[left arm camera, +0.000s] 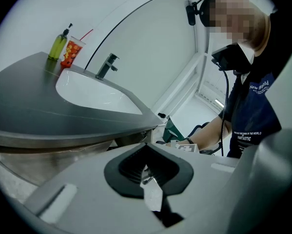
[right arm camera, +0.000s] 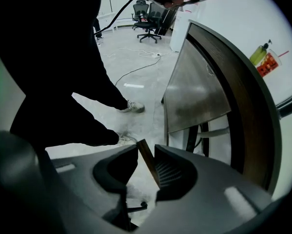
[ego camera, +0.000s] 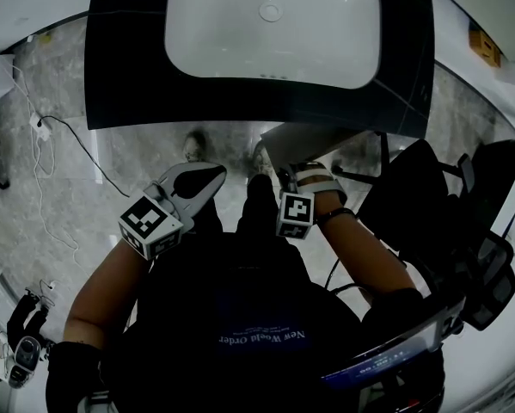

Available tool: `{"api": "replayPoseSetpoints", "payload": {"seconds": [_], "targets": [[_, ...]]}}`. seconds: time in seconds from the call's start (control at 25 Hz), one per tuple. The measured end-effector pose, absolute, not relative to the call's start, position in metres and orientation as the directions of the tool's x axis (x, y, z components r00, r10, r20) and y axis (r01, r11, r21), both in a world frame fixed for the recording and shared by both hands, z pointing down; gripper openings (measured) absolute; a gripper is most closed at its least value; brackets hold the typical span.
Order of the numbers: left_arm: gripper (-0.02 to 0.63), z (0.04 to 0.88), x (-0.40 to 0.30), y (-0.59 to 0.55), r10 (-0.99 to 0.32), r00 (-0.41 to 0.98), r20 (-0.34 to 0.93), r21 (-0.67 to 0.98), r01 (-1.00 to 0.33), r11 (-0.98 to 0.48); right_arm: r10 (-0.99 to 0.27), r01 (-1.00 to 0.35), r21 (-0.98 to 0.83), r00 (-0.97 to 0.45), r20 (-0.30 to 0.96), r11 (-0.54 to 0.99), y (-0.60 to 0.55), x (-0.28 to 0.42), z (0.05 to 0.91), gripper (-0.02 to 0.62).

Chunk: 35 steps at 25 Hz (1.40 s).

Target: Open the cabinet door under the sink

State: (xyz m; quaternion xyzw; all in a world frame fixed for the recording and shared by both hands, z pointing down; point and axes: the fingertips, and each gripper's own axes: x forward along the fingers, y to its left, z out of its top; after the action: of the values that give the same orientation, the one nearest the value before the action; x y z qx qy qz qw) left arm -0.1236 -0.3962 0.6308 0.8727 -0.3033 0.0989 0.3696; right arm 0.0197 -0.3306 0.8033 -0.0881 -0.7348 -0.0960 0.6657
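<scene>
The dark counter (ego camera: 128, 58) with its white basin (ego camera: 272, 26) fills the top of the head view. Below it the cabinet door (ego camera: 313, 140) stands swung out towards me. My right gripper (ego camera: 285, 177) points down at the door's free edge. In the right gripper view the thin brown door edge (right arm camera: 148, 162) runs between the jaws of that gripper (right arm camera: 146, 147), lying against the right pad, and the grey door panel (right arm camera: 194, 91) hangs beyond. My left gripper (ego camera: 218, 175) hovers left of the door, apart from it. Its jaws (left arm camera: 146, 147) meet at the tips with nothing held.
A faucet (left arm camera: 107, 65), a green soap bottle (left arm camera: 58, 44) and a red cup (left arm camera: 71, 52) stand on the counter. A cable (ego camera: 76, 144) trails over the marble floor at the left. A black chair (ego camera: 429, 205) stands close on the right. Office chairs (right arm camera: 148, 18) stand far off.
</scene>
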Motion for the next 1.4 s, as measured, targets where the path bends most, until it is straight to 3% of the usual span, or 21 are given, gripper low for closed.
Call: {"api": "replayPoseSetpoints", "payload": {"seconds": [0.56, 1.4], "targets": [[0.002, 0.626, -0.106, -0.404, -0.435, 0.810, 0.394, 0.582, -0.586, -0.563, 0.102, 0.310, -0.091, -0.020, 0.995, 0.946, -0.283, 0.064, 0.801, 0.120], [0.002, 0.619, -0.073, -0.405, -0.388, 0.831, 0.398, 0.587, -0.556, -0.589, 0.106, 0.470, -0.136, 0.089, 0.990, 0.872, -0.233, 0.157, 0.809, 0.141]]}}
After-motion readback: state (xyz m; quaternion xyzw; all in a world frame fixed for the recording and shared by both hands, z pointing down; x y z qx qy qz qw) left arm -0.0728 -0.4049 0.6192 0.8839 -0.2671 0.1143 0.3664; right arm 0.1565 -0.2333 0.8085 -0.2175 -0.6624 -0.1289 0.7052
